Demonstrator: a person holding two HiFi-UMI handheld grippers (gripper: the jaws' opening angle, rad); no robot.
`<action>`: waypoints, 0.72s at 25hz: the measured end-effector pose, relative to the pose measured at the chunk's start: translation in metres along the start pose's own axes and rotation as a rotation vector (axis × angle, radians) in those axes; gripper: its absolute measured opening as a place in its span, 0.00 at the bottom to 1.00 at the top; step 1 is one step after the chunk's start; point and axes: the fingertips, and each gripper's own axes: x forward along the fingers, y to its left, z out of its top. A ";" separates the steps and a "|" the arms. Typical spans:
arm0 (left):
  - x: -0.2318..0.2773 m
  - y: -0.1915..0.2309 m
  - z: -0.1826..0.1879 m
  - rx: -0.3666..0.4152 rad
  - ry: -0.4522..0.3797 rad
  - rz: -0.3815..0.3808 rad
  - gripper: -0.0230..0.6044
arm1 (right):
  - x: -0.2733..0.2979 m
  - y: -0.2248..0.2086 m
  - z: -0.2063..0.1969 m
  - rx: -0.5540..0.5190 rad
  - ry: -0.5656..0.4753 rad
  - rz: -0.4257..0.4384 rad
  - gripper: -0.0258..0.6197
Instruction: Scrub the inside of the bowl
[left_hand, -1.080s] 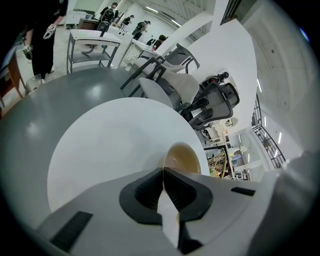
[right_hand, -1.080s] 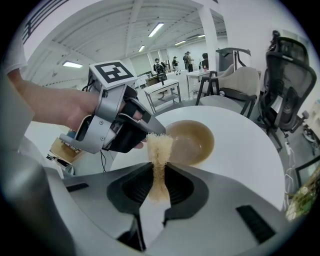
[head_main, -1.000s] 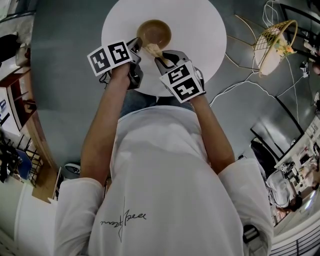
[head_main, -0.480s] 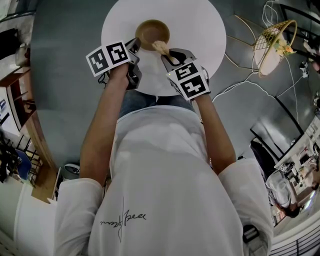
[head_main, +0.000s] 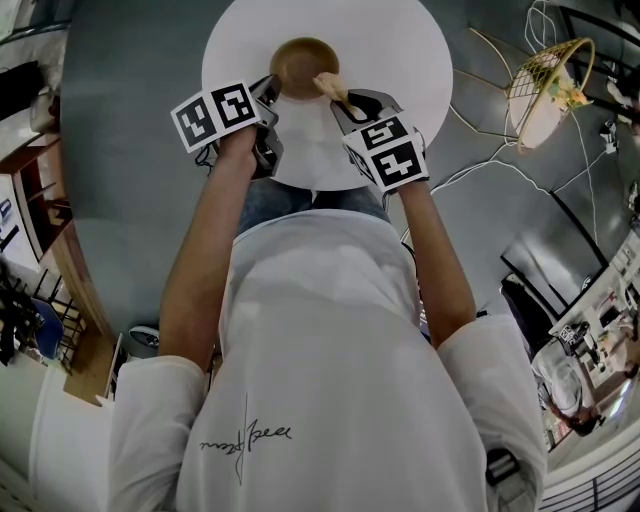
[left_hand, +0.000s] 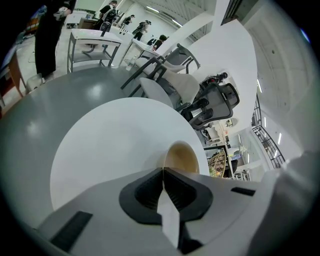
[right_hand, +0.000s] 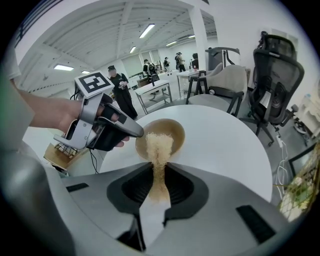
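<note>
Brown bowl (head_main: 298, 62) sits on the round white table (head_main: 400, 60), on the side nearer the person, right in front of both grippers. The left gripper (head_main: 272, 90) has its jaws squeezed together on the bowl's rim, on the person's left side of it, and it's angled down at the table. The right gripper (head_main: 345, 100) is clamped on a tan, fibrous scrubber (head_main: 328, 85). The scrubber's stem runs up between the jaws and its fluffy end is down inside the bowl, over toward the person's right wall. Bowl looks upright and flat on the table. Office chairs and desks sit further back in the room.
</note>
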 end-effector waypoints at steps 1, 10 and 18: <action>0.000 0.000 0.000 0.001 0.000 -0.001 0.06 | 0.000 -0.001 0.000 0.001 0.001 0.000 0.17; 0.002 -0.001 -0.001 0.000 0.005 -0.009 0.06 | -0.001 -0.011 0.002 -0.001 0.000 -0.006 0.17; 0.001 -0.002 0.000 0.030 0.009 -0.003 0.06 | -0.001 -0.019 0.005 -0.020 0.005 -0.012 0.17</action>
